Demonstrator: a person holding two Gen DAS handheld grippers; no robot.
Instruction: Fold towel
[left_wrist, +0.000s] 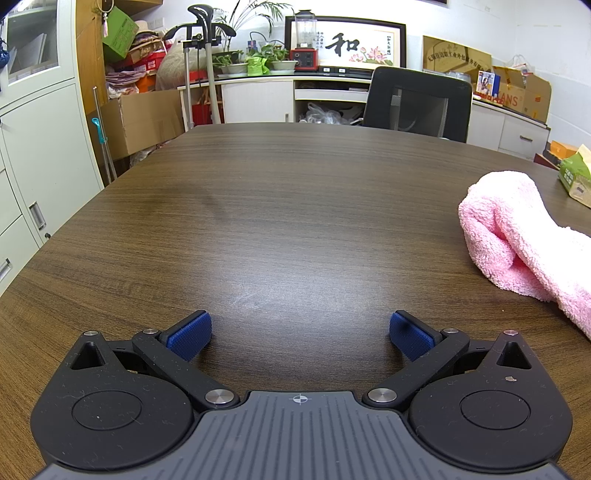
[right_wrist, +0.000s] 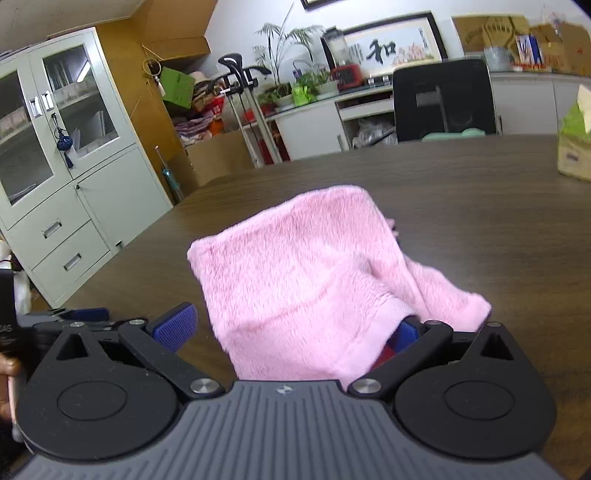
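A fluffy pink towel (right_wrist: 295, 266) lies bunched and partly folded on the dark wooden table (right_wrist: 480, 192). Its near edge drapes over the right finger of my right gripper (right_wrist: 291, 328), and the cloth fills most of the space between the wide-apart fingers. That gripper is open; its left blue pad (right_wrist: 173, 328) is bare. In the left wrist view the towel (left_wrist: 517, 243) sits at the far right. My left gripper (left_wrist: 299, 332) hovers open over bare table (left_wrist: 277, 221), well left of the towel, with nothing between its fingers.
A green tissue pack (left_wrist: 576, 177) stands on the table beyond the towel. A black office chair (left_wrist: 417, 103) sits at the table's far edge. Grey cabinets (right_wrist: 74, 184) and cardboard boxes (left_wrist: 144, 122) line the left side.
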